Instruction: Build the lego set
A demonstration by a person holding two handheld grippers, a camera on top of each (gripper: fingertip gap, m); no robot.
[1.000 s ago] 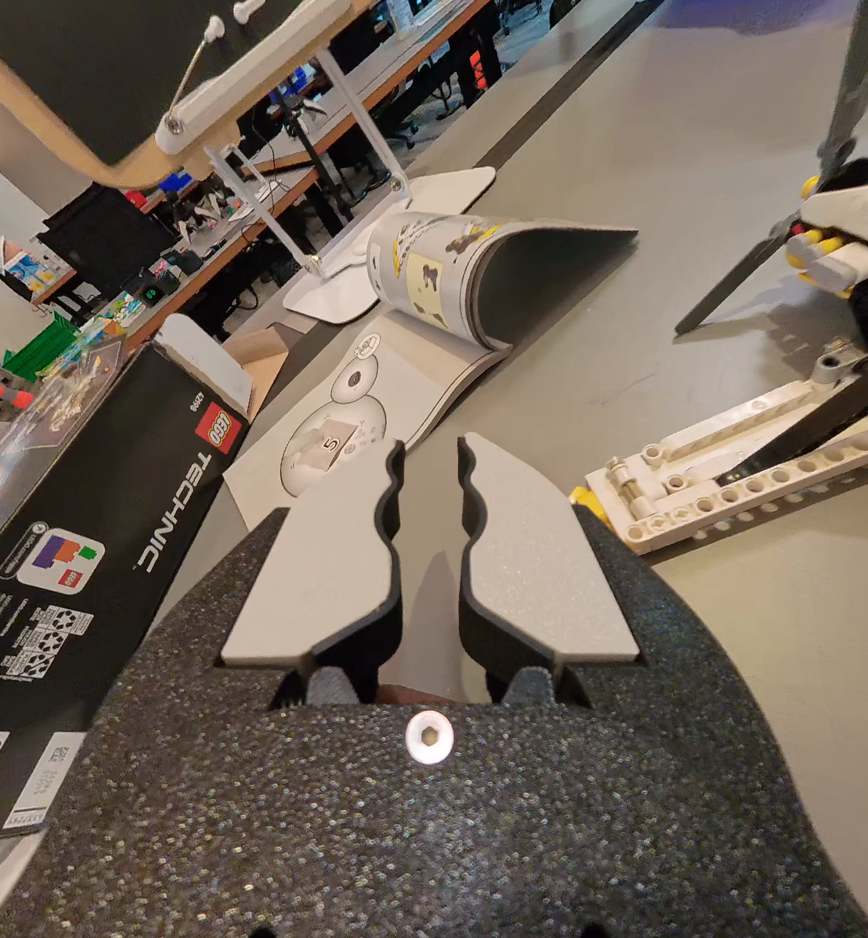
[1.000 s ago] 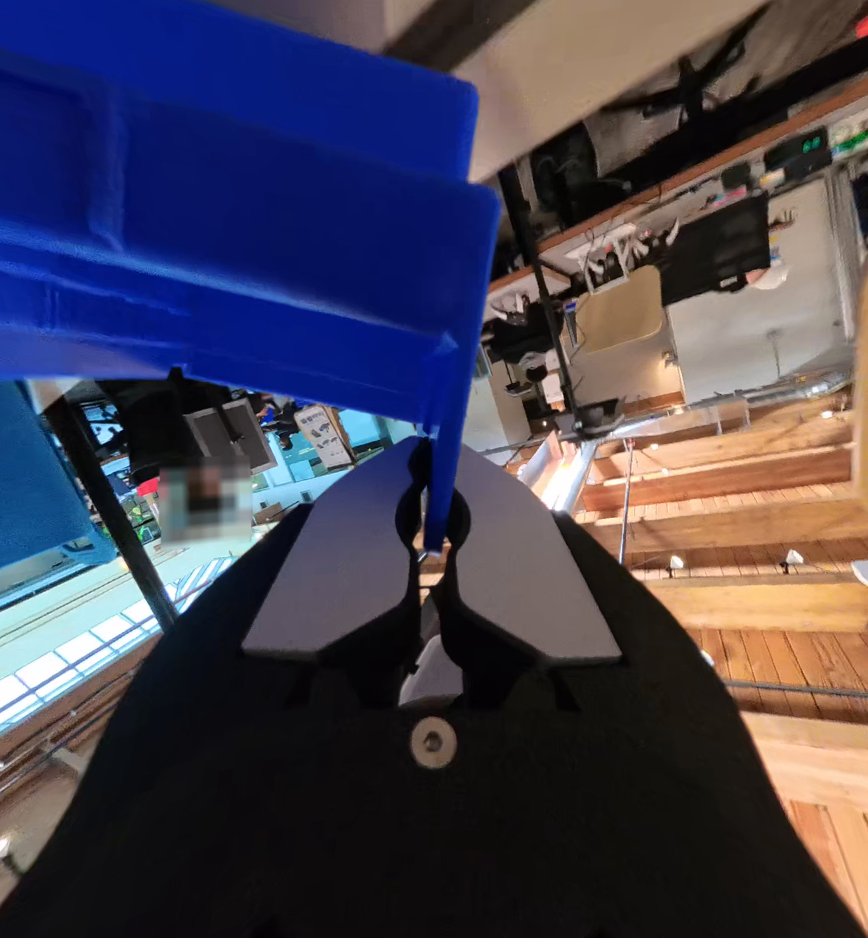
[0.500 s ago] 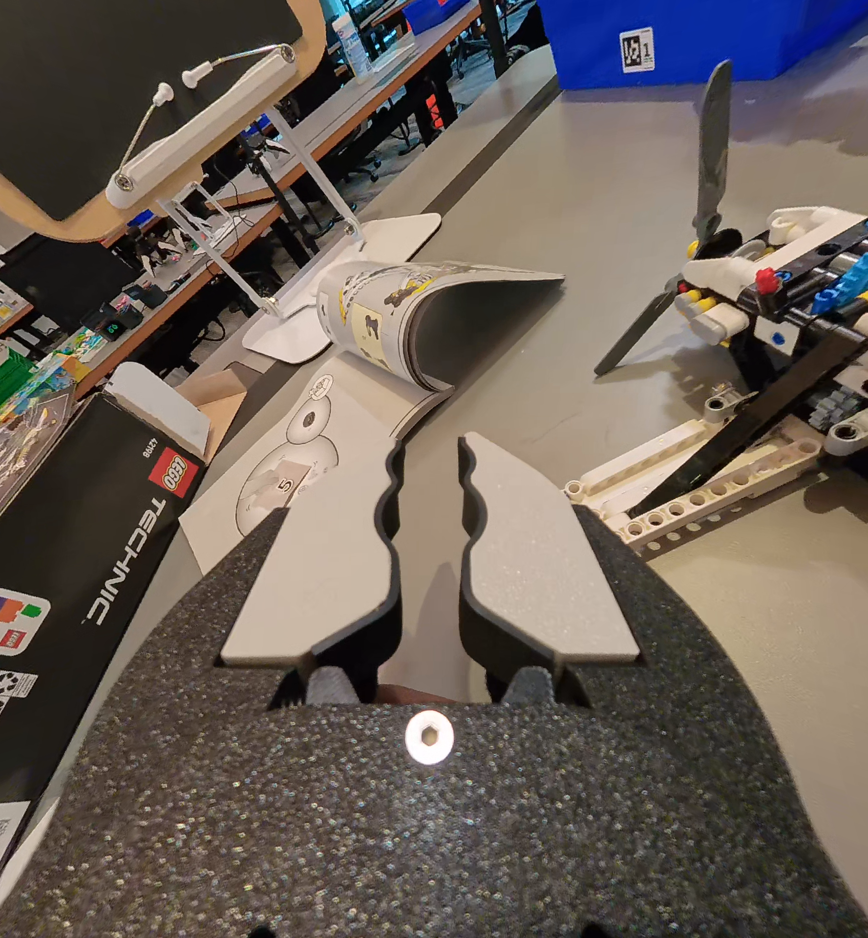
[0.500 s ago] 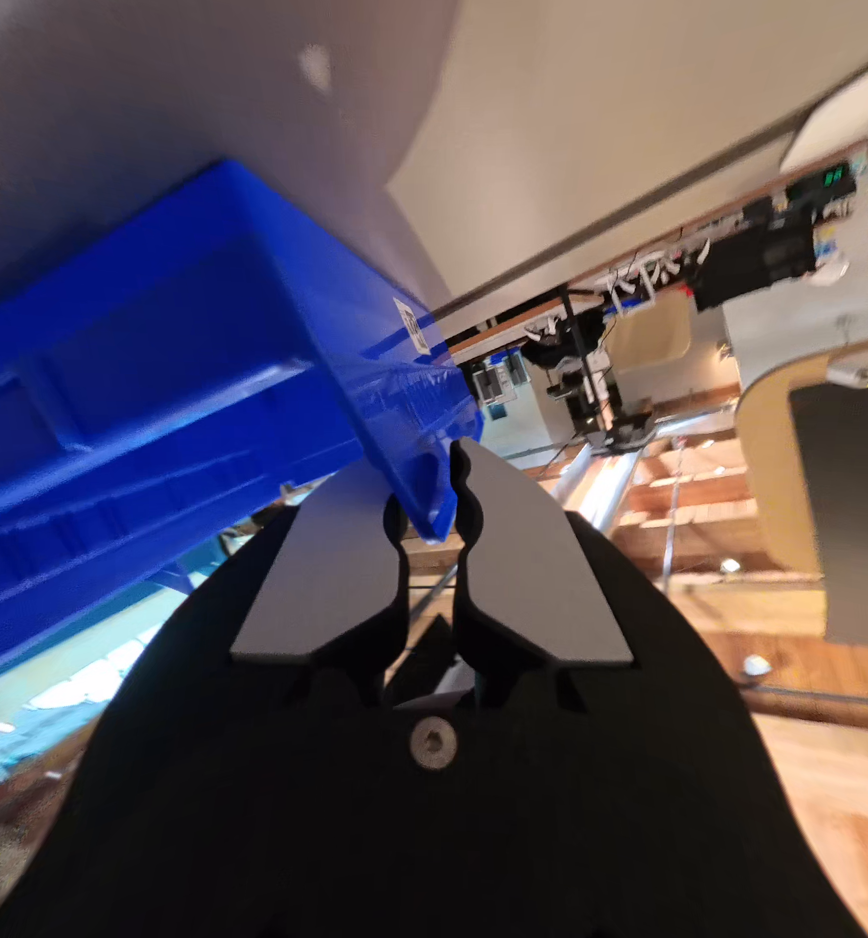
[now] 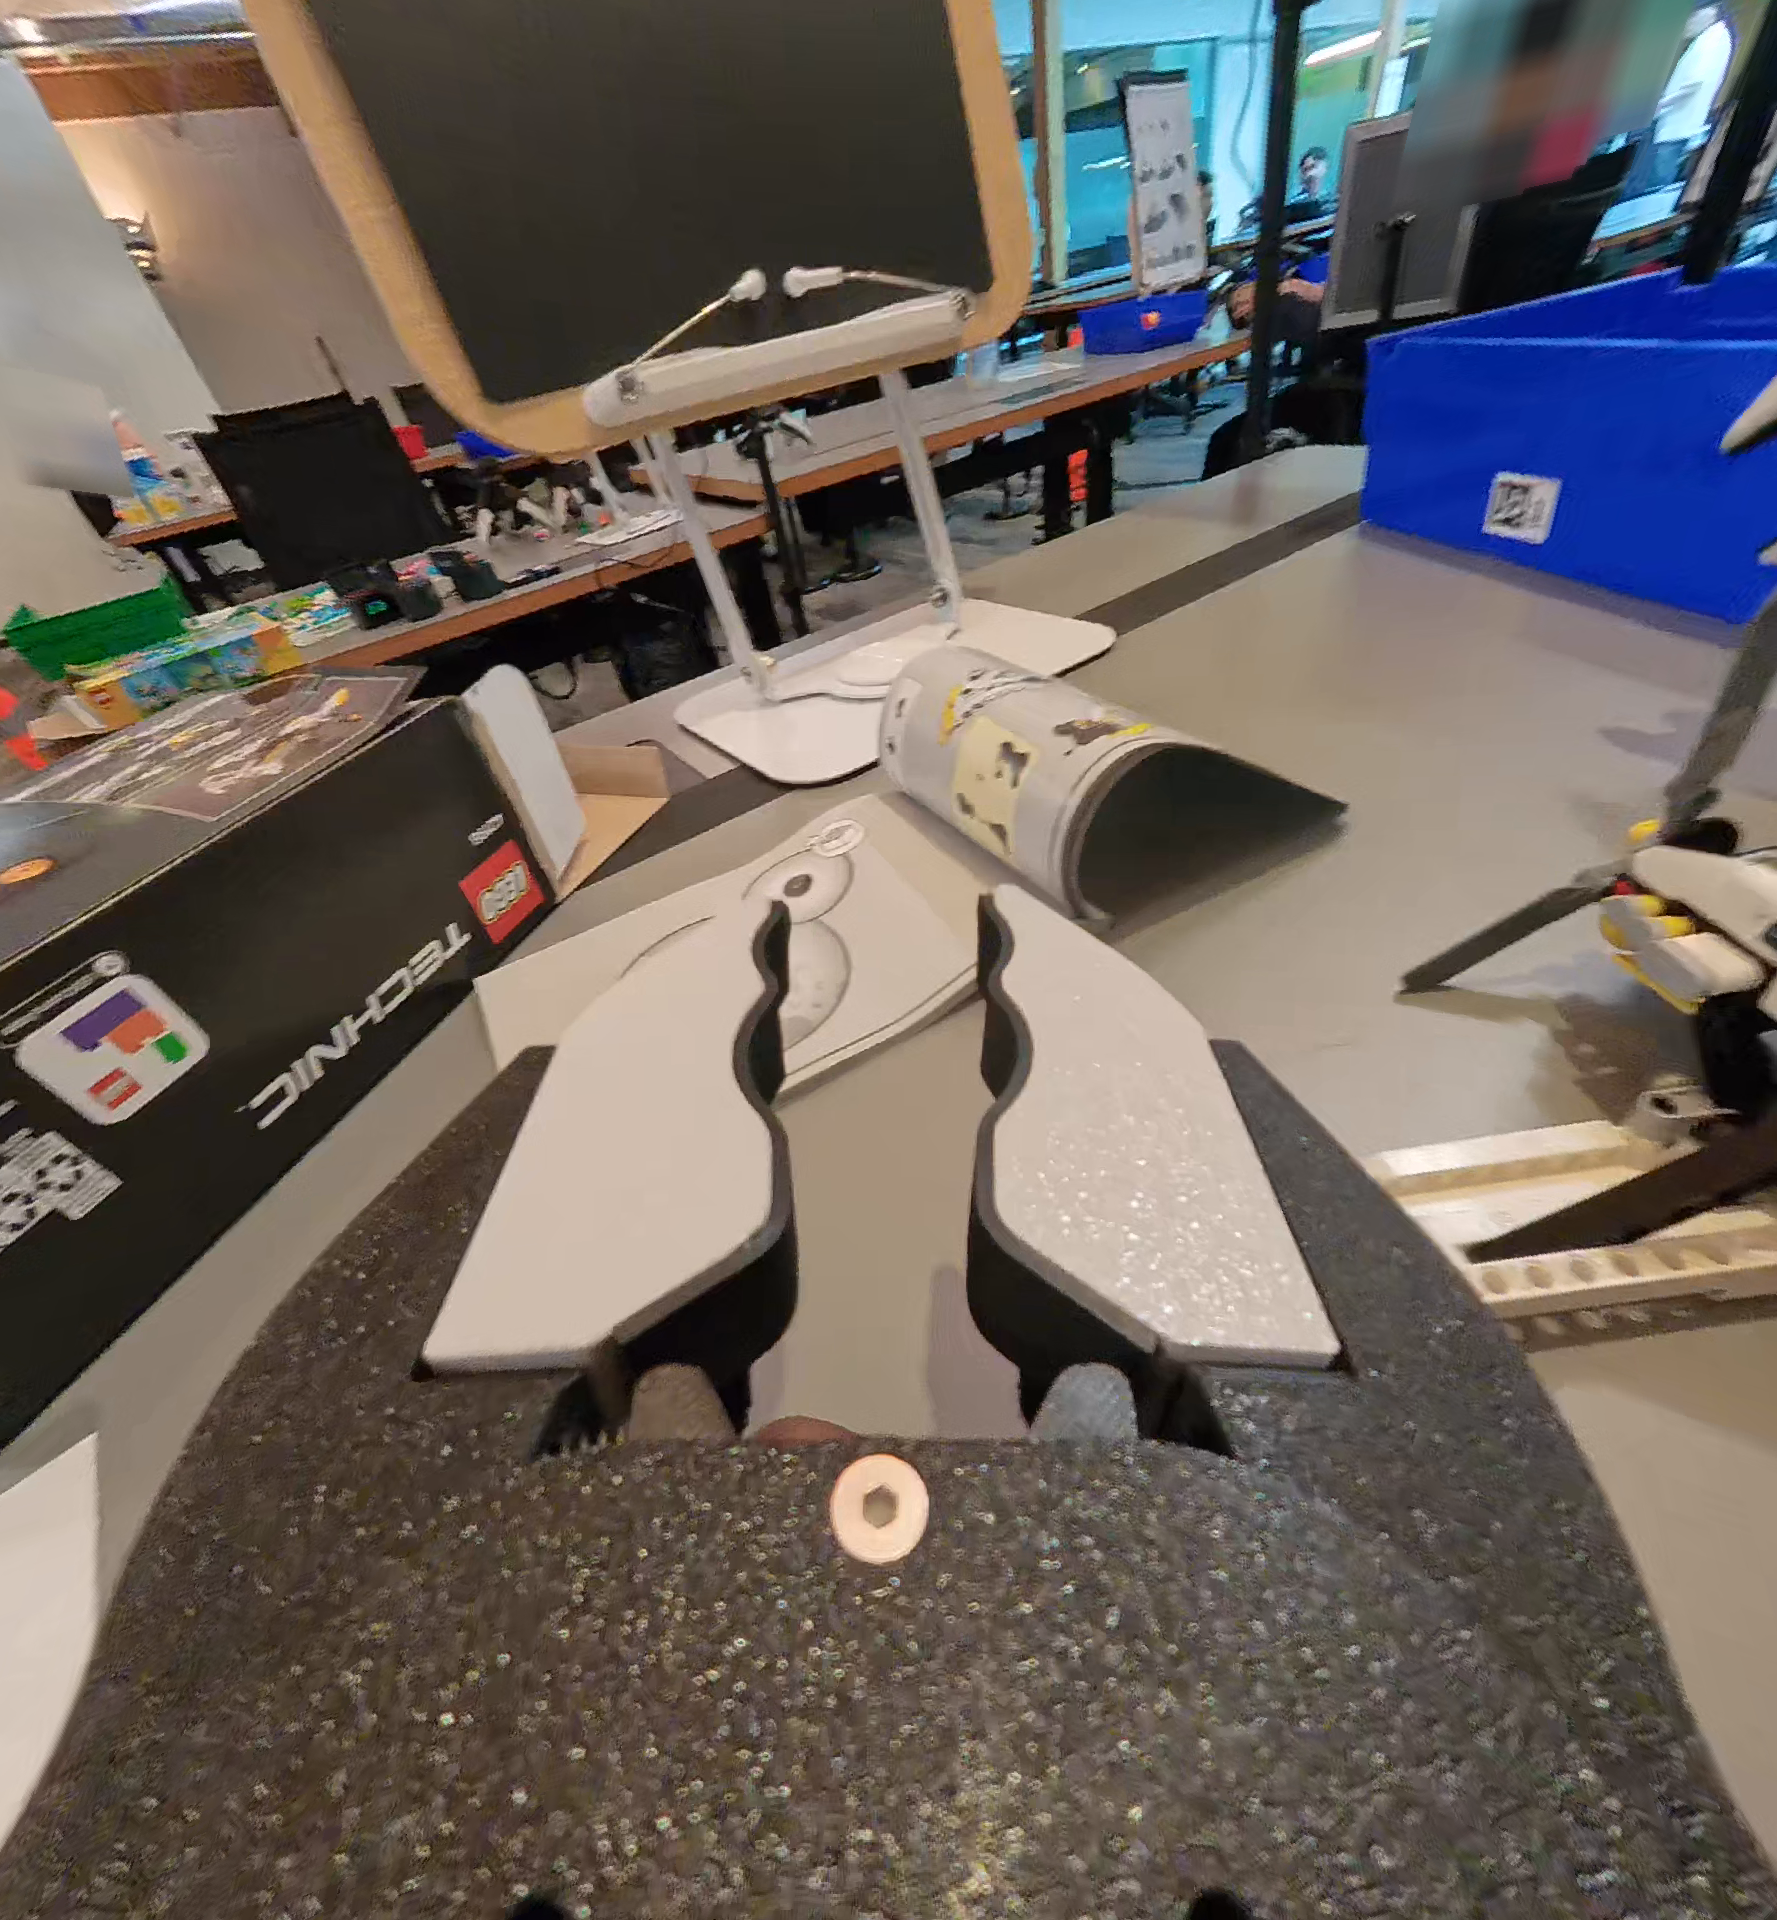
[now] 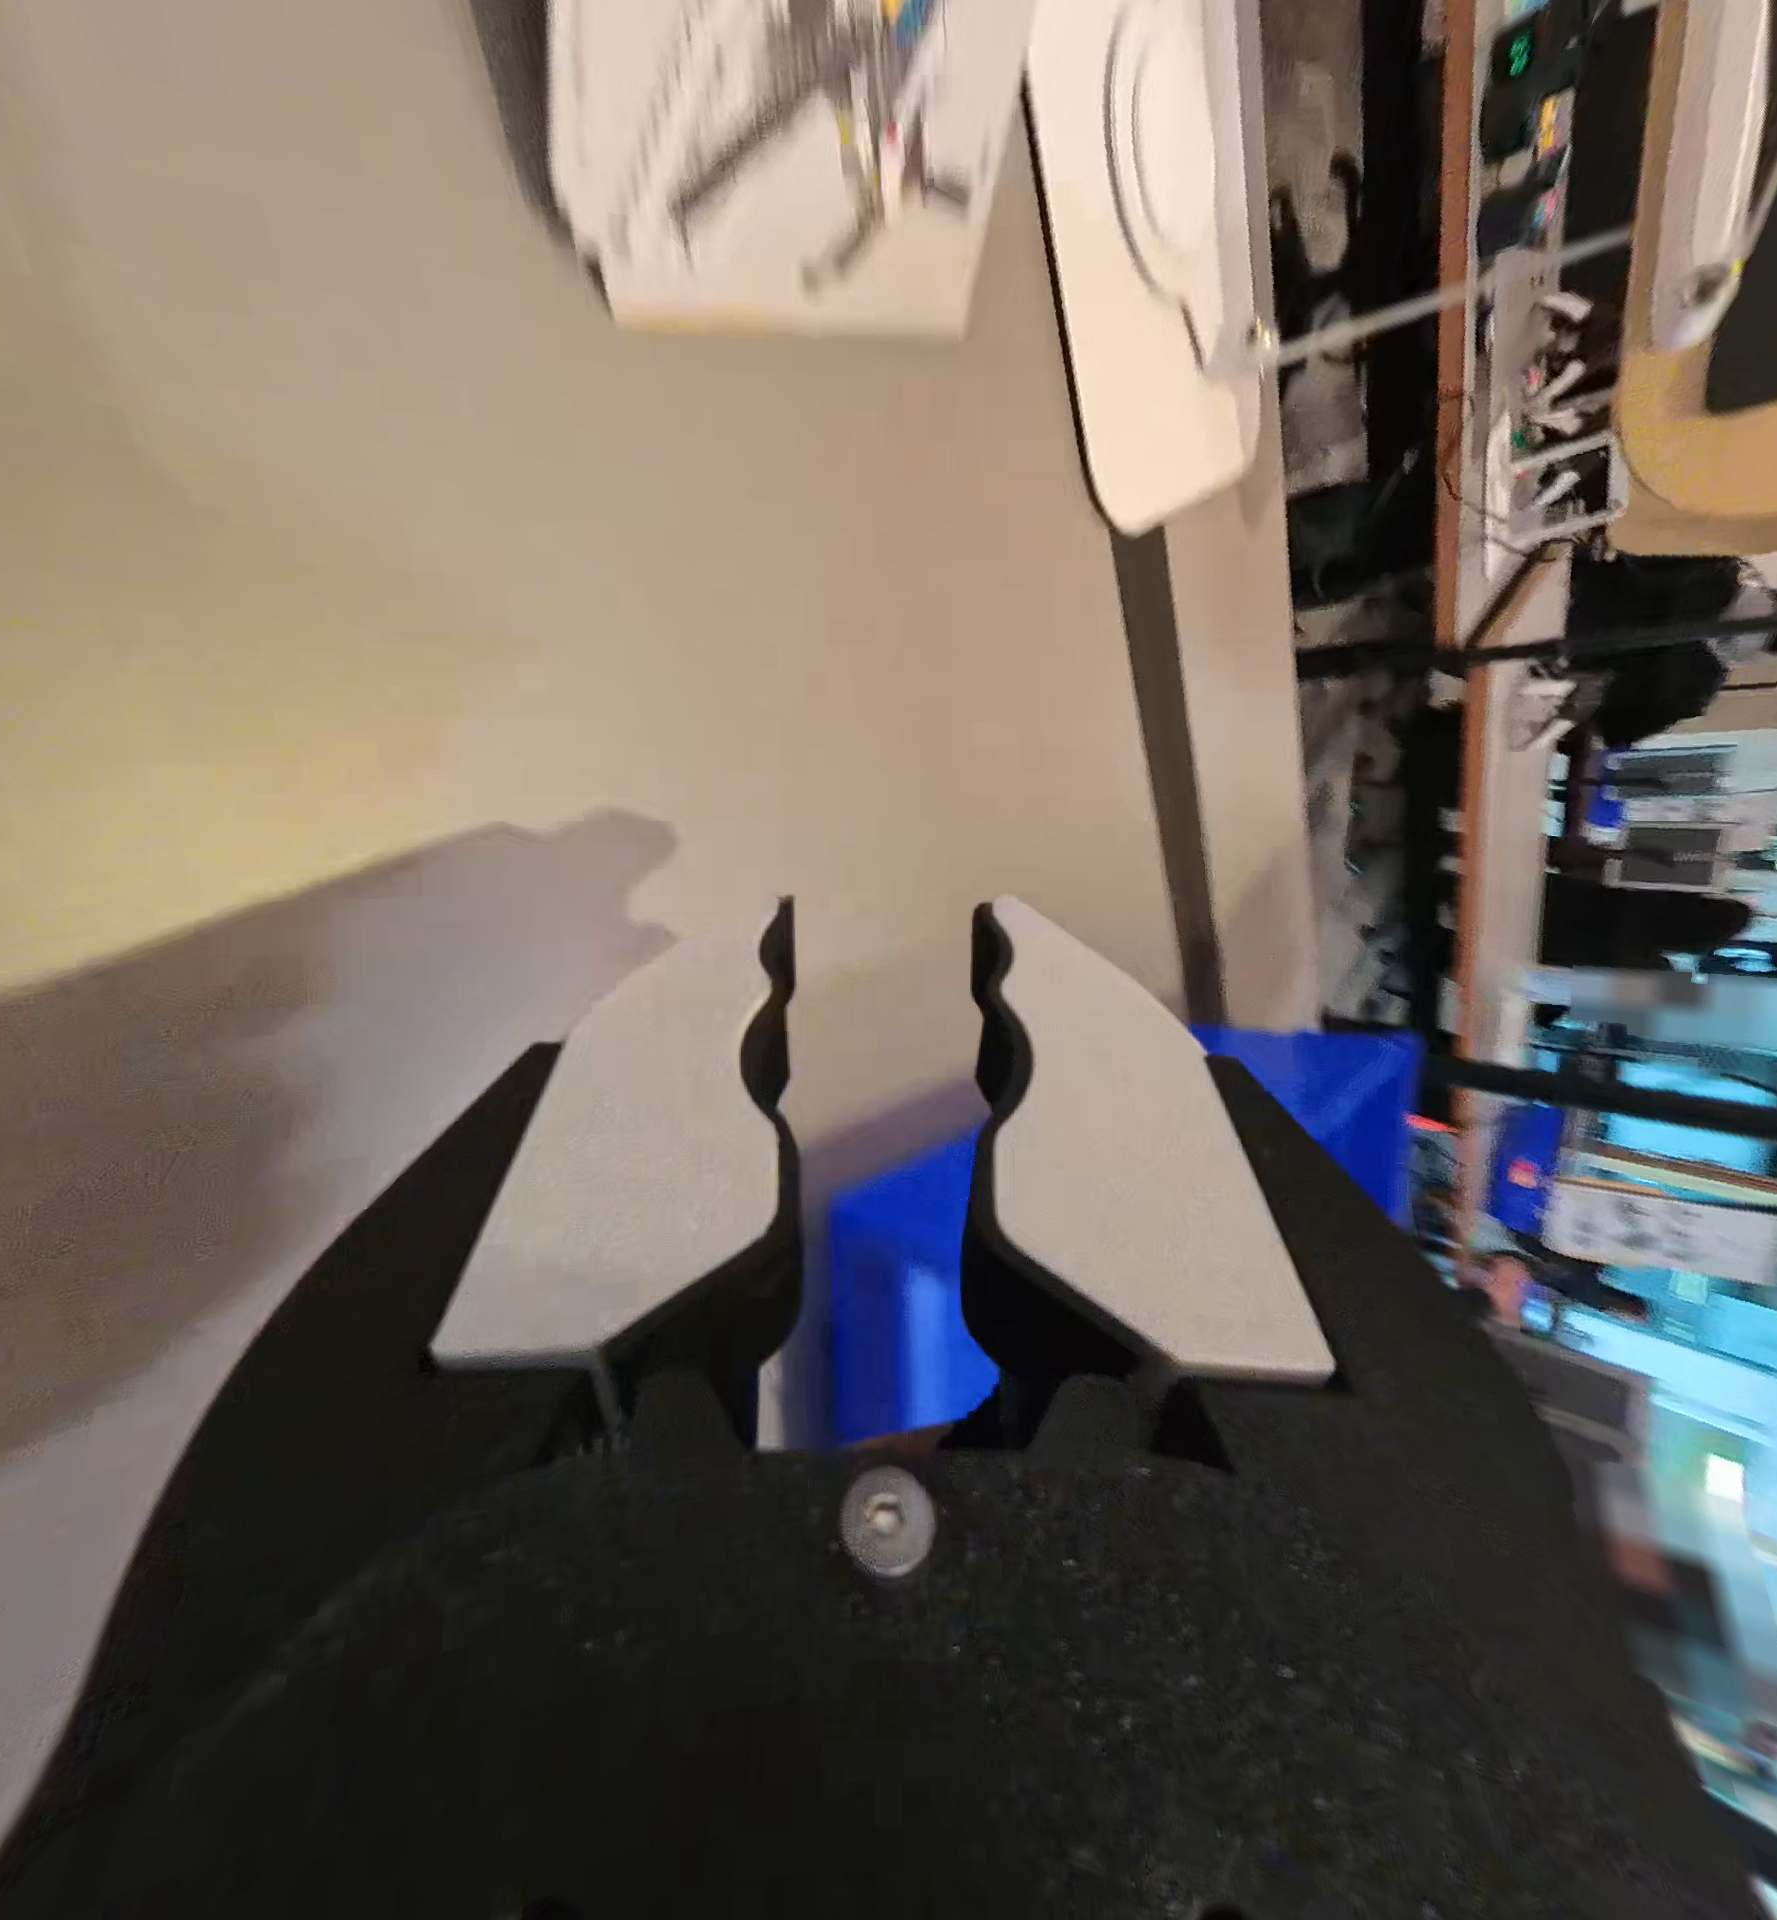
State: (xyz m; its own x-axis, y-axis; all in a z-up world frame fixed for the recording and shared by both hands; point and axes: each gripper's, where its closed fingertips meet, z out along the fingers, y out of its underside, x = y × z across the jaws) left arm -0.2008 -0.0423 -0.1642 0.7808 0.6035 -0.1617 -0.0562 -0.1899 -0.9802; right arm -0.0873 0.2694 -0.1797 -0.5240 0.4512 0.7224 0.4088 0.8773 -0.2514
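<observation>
My left gripper [image 5: 879, 920] is open and empty above the grey table [image 5: 1227, 1039], over the near edge of an open instruction booklet [image 5: 863, 935] whose far pages curl into a roll [image 5: 1029, 769]. A white, black and yellow brick-built model with a dark propeller blade [image 5: 1736, 987] stands to the right. My right gripper [image 6: 879, 914] is open and empty, rolled sideways over the table [image 6: 448, 571]. A blue bin [image 6: 905, 1299] shows behind and below its fingers, apart from the pads. The bin also shows in the left wrist view [image 5: 1590, 436].
A black cardboard kit box [image 5: 188, 987] lies at the left. A white lamp stand [image 5: 863, 686] with a wood-framed dark panel [image 5: 655, 187] stands behind the booklet. In the blurred right wrist view the booklet [image 6: 780, 156] and the stand's base [image 6: 1144, 260] show at the top. Some 35 cm of space lies between my two pairs of fingers.
The right gripper was shut on the blue bin's wall, opened, let it go and swung away over the table. The left gripper opened wider and tilted up to a more level view.
</observation>
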